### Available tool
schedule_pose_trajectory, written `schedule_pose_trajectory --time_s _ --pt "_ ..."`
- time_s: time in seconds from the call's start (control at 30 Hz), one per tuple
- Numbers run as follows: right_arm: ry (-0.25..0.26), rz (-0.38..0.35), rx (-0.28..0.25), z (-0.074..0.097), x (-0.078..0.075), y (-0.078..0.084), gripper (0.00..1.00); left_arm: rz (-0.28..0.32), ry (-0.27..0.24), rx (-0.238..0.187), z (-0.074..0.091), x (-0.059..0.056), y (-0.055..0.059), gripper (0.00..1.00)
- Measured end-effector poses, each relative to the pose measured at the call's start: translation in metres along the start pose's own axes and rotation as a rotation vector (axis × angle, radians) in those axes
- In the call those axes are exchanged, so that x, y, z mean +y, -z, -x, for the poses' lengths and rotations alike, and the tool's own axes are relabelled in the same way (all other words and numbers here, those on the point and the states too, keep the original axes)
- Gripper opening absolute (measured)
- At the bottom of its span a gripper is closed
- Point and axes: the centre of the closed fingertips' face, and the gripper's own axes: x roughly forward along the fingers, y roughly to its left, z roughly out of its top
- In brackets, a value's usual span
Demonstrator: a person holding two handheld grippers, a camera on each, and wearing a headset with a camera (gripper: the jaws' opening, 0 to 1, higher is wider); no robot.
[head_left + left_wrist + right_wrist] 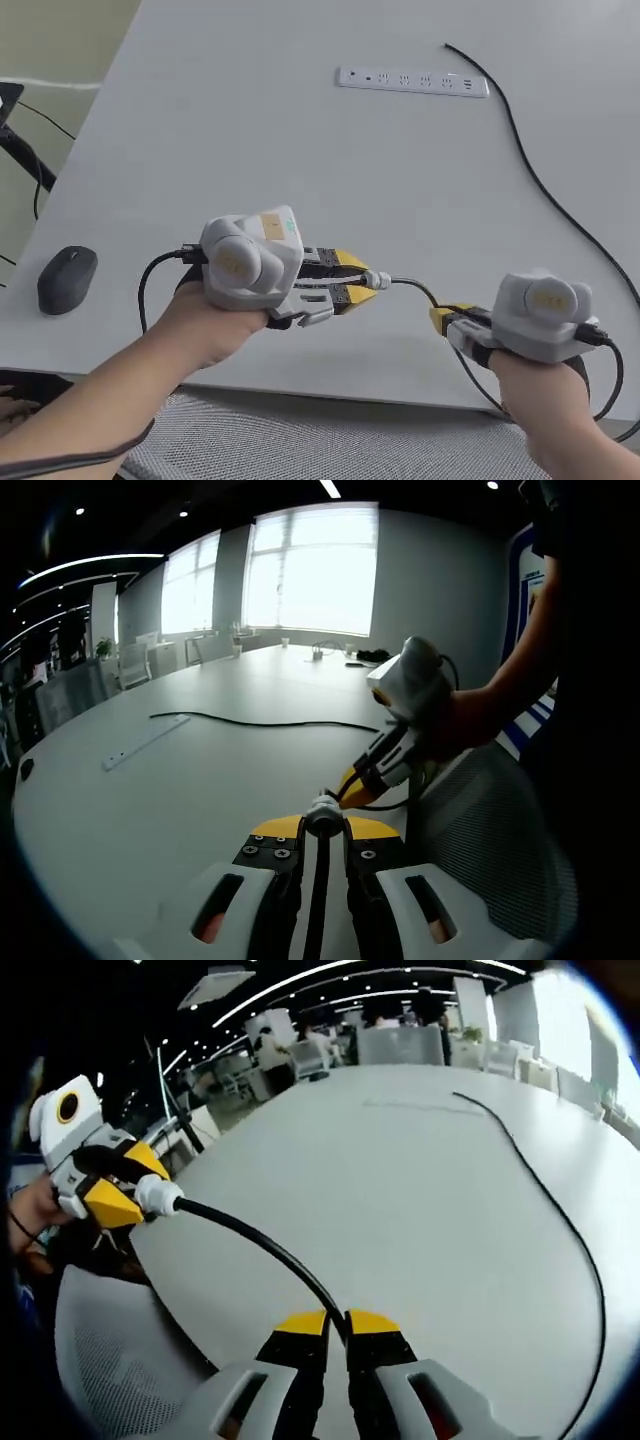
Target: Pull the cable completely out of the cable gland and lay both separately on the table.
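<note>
Cable [260,1245] and cable gland [375,281] hung joined in the air over the near edge of the grey table [300,150]. The head view also showed a power strip [413,81] and a mouse [67,279] lying on the table. The left gripper [362,280] was closed narrowly on the gland, whose grey end sat between the yellow tips in its own view. The right gripper [335,1322] pinched the black cable, which its own view showed running unbroken to the gland.

Grey table [250,130] carries power strip [413,81], black cord [516,141] and mouse [67,279].
</note>
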Motion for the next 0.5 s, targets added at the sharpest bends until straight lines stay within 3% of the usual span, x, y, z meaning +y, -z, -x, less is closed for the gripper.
schedule_pose_trajectory --time_s 0.33,0.5 --pt "0.004 0.219 0.018 0.005 0.007 0.000 0.01 0.009 -0.012 0.010 0.002 0.003 0.000 0.15" --pt "0.007 0.304 -0.021 0.014 0.011 -0.016 0.09 0.005 -0.014 0.010 0.002 0.003 -0.001 0.15"
